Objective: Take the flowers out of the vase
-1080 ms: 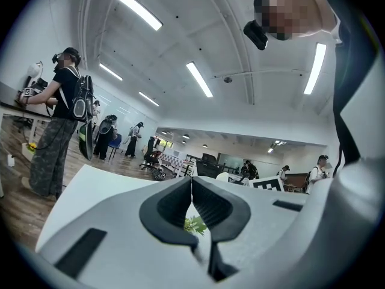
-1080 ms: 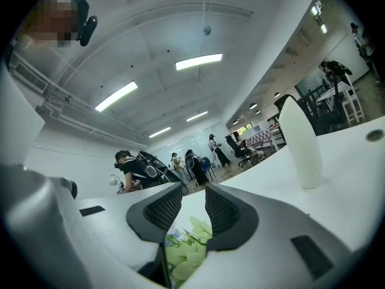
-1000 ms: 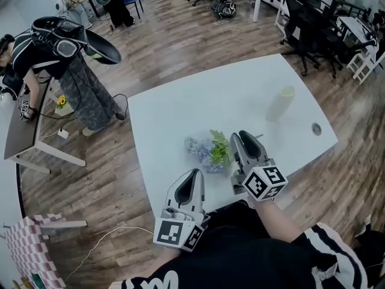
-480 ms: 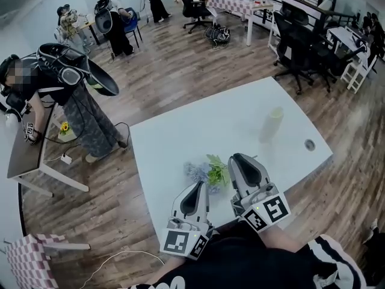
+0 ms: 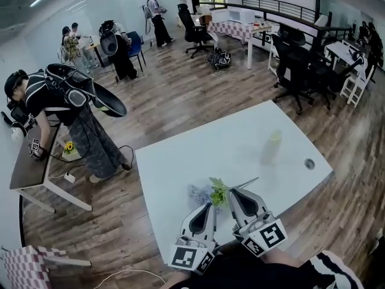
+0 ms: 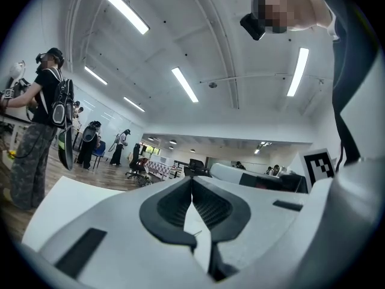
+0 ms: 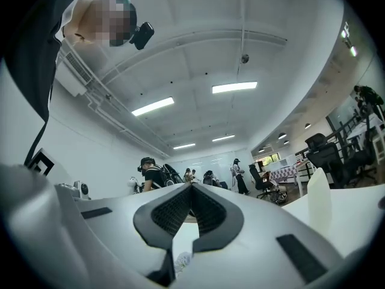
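Note:
A bunch of pale blue flowers with green leaves lies flat on the white table, its stem pointing right. The slim pale vase stands upright and apart from it, farther right; it also rises at the right of the right gripper view. My left gripper hovers just short of the blooms, jaws together and holding nothing. My right gripper is beside the leaves, lifted, its pads closed on each other with nothing between them. A bit of blossom shows below its jaws.
A round cable hole sits in the table near its right corner. A person bends over a small desk at the left. Black office chairs and more desks stand beyond the table on the wooden floor.
Both grippers have drawn back toward me and risen, the right one more. The flowers stay lying on the table. The head view has tipped up, showing more of the room.

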Demonstrator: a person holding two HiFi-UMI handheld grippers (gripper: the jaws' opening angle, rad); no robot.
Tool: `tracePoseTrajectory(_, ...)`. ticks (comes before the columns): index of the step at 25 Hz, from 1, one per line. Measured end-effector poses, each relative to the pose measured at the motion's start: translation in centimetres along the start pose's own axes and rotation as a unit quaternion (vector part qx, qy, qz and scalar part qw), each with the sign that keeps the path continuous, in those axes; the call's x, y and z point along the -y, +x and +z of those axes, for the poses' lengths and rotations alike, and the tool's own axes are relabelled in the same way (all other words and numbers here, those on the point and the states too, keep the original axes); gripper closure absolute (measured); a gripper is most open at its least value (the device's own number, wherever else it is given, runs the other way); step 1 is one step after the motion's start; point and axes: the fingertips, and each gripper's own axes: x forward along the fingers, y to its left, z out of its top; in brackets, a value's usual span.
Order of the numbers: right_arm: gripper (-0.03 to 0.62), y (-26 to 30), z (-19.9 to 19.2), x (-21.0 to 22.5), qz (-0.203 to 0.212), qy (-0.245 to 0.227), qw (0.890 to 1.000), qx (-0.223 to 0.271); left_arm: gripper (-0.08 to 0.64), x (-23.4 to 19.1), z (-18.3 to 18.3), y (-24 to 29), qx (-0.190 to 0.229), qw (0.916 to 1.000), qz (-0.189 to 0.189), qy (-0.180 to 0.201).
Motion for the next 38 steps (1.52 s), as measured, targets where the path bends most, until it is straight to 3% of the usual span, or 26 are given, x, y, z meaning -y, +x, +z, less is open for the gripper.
tracePoseTrajectory(9, 0.574, 0.0, 0.3, -0.7, 0.033, 0.021, 0.999, 0.003, 0.552, 0.3, 0.5, -0.7, 0.01, 0.9996, 0.027, 0.009)
tracePoseTrajectory(15, 0.574, -2.8, 0.4, -0.9, 0.039, 0.019, 0.999, -0.001, 0.552, 2.5, -0.7, -0.8, 0.005, 0.9997, 0.02, 0.009)
tracePoseTrajectory(26, 0.574, -14.7, 3.5, 2.4, 0.008, 0.007, 1.0, -0.005, 0.552, 14.5, -3.6, -1.9, 0.009, 0.9999, -0.005, 0.0)
tracePoseTrajectory(38, 0.574, -27.1, 5.8, 0.6, 0.022, 0.014, 1.0, -0.011, 0.552, 25.9, -7.0, -7.4, 0.003, 1.0, -0.006, -0.004)
